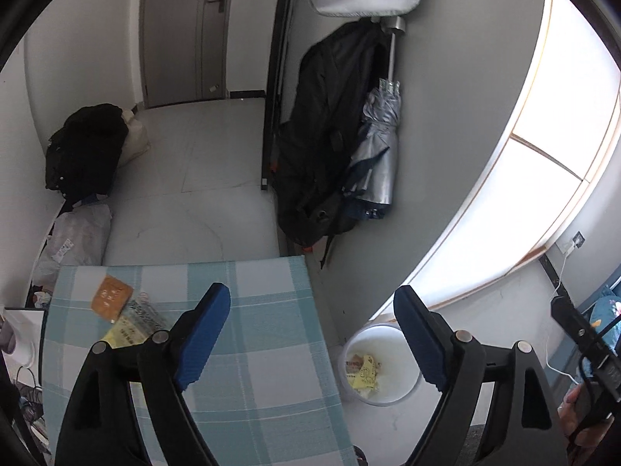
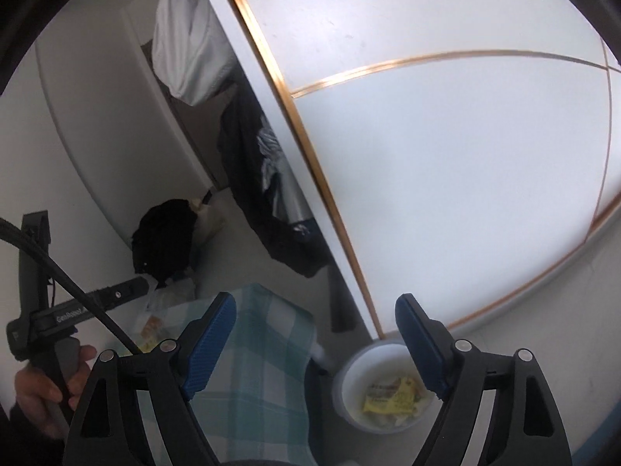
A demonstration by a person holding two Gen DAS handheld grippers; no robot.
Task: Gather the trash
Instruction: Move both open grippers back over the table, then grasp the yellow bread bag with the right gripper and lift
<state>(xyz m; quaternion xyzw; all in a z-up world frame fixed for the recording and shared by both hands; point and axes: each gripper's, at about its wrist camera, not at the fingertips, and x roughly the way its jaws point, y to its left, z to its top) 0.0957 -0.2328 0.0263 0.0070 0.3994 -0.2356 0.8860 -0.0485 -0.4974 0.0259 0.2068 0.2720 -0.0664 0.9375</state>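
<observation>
Wrappers (image 1: 120, 316) lie on a checked table (image 1: 252, 349); more sit in a white bin (image 1: 378, 365) on the floor just beside it. Left gripper (image 1: 310, 334) and right gripper (image 2: 314, 341) both gape apart, empty, above them.

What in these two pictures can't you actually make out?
- Printing on the orange packet, yellow wrapper and clear patterned wrapper on the blue-and-white checked tablecloth: too small in the left wrist view.
- Part of the white round plastic bin: the right gripper covers its right side in the right wrist view.
- Trash under the yellow wrapper in the bin: blurred.
- The tablecloth's near end: cut off by the edge, both views.
</observation>
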